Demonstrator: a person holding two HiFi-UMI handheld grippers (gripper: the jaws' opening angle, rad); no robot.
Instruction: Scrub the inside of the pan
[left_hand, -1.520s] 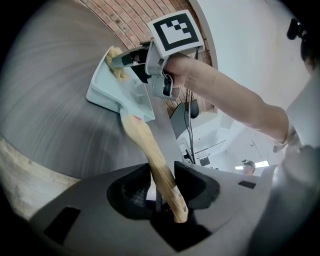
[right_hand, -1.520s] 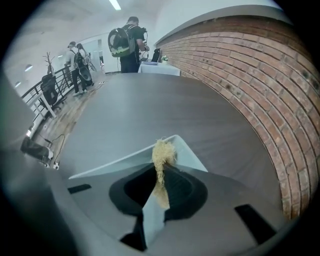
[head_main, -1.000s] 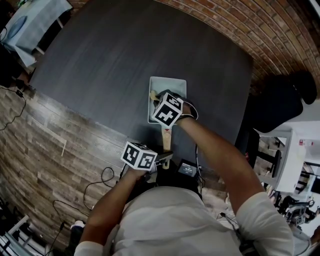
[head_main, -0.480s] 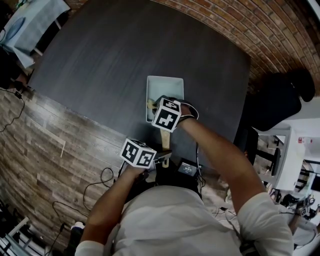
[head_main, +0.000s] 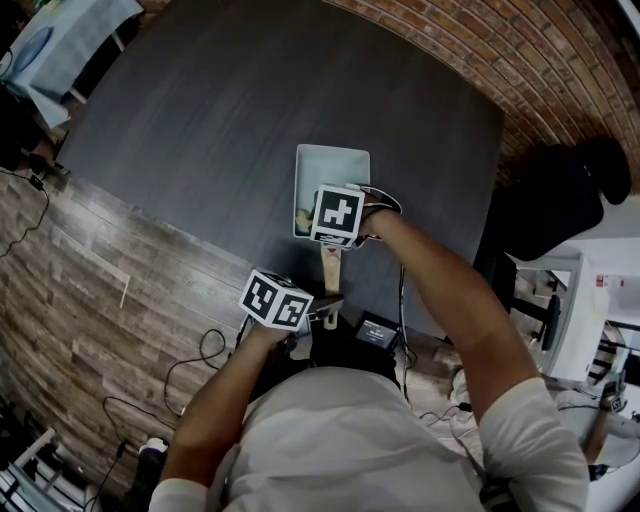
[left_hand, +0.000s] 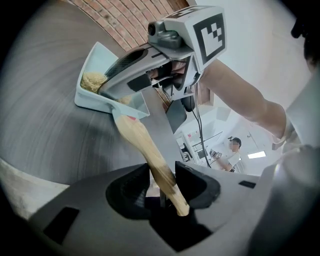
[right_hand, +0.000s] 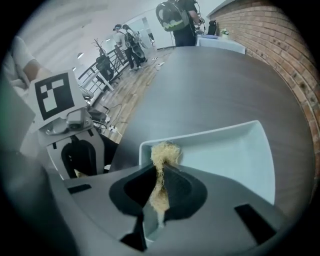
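A pale blue rectangular pan (head_main: 335, 168) lies on the dark table, its wooden handle (head_main: 330, 270) pointing toward me. My left gripper (head_main: 322, 308) is shut on the end of that handle (left_hand: 150, 150), the pads of my left gripper (left_hand: 162, 172) on either side of it. My right gripper (head_main: 318, 222) points steeply down into the pan, shut on a tan fibrous scrubber (right_hand: 162, 156). The scrubber (head_main: 302, 215) sits at the pan's near left corner, against the pan floor (right_hand: 235, 150). In the left gripper view the right gripper (left_hand: 125, 75) reaches over the pan wall (left_hand: 92, 103) with the scrubber (left_hand: 92, 80) under its tips.
A small black box (head_main: 377, 335) with cables sits at the table's near edge. A brick wall (head_main: 560, 80) runs behind and right of the table. A dark bulky object (head_main: 560, 200) stands to the right. Wooden floor with cables (head_main: 200, 360) lies to the left.
My right gripper has drawn the scrubber across the pan toward its near left corner and tipped more steeply downward. My left gripper has held still on the handle.
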